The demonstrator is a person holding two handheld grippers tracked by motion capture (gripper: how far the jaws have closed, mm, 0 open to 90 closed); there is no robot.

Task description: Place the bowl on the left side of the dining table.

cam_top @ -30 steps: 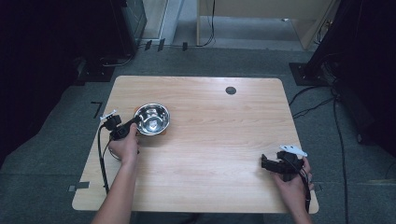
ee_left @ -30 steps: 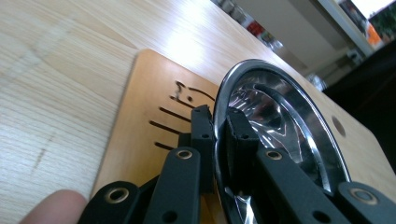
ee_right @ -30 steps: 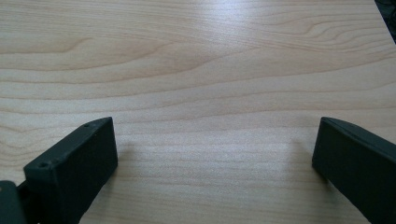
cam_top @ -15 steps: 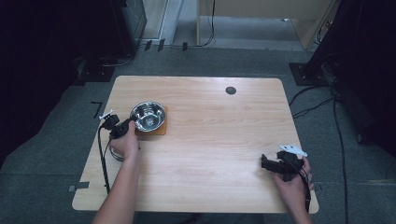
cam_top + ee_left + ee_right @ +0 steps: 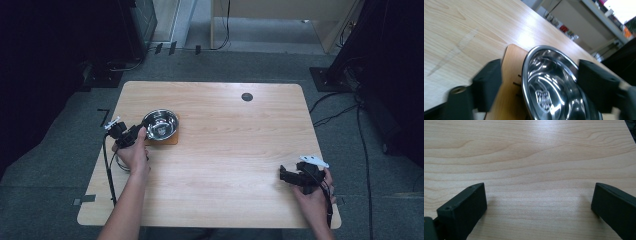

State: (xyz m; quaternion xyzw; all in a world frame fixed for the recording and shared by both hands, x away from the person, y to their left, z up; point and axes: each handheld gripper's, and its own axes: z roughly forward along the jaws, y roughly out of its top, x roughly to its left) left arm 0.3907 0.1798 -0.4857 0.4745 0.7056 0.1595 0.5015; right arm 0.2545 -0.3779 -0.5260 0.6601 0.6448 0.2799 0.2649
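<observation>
Black hand-held grippers: your right hand-held gripper [image 5: 286, 176], near edge, released over bare light wooden tabletop [image 5: 235, 145]; your left hand-held gripper [image 5: 141, 133], jaws just opened, released around shiny round steel bowl [image 5: 160, 124] resting on small square wooden board [image 5: 171, 140], farther left.

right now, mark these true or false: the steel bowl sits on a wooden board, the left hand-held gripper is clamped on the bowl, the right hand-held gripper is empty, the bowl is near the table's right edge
1. The steel bowl sits on a wooden board. True.
2. The left hand-held gripper is clamped on the bowl. False: its jaws have just been opening and stand wide, with the bowl's rim between them in the left gripper view.
3. The right hand-held gripper is empty. True: open jaws over bare table.
4. The bowl is near the table's right edge. False: it is toward the left side.
</observation>
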